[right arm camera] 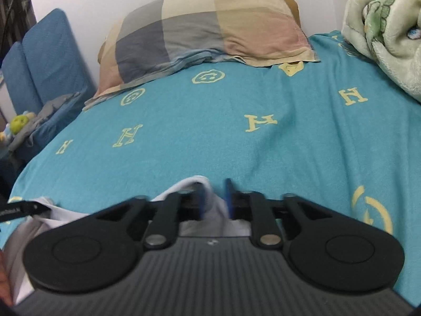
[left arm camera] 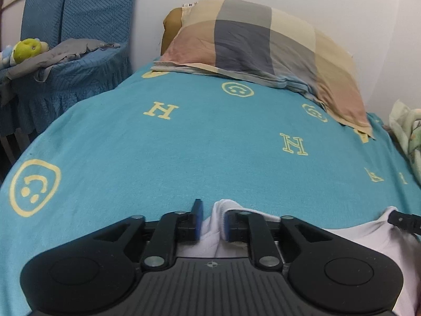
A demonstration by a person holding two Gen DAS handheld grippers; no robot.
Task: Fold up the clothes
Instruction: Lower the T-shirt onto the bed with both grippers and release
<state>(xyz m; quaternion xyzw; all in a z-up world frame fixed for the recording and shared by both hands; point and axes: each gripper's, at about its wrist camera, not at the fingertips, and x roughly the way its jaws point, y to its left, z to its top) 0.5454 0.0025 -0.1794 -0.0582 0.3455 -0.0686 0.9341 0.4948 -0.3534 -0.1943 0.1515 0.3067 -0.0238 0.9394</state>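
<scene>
Both hand-held grippers are working at the near edge of the bed (left arm camera: 184,142), well short of the pillow (left arm camera: 263,44). The left hand-held gripper (left arm camera: 211,221) and the right hand-held gripper (right arm camera: 215,200) are each standing with jaws parted, the white garment (left arm camera: 363,239) bunching loosely between the pads, unclamped. Judgement: for a clean result, each edge should be lying flat on the bed before the pads are pulling clear, and both sides should be staying level to avoid a skewed fold.
</scene>
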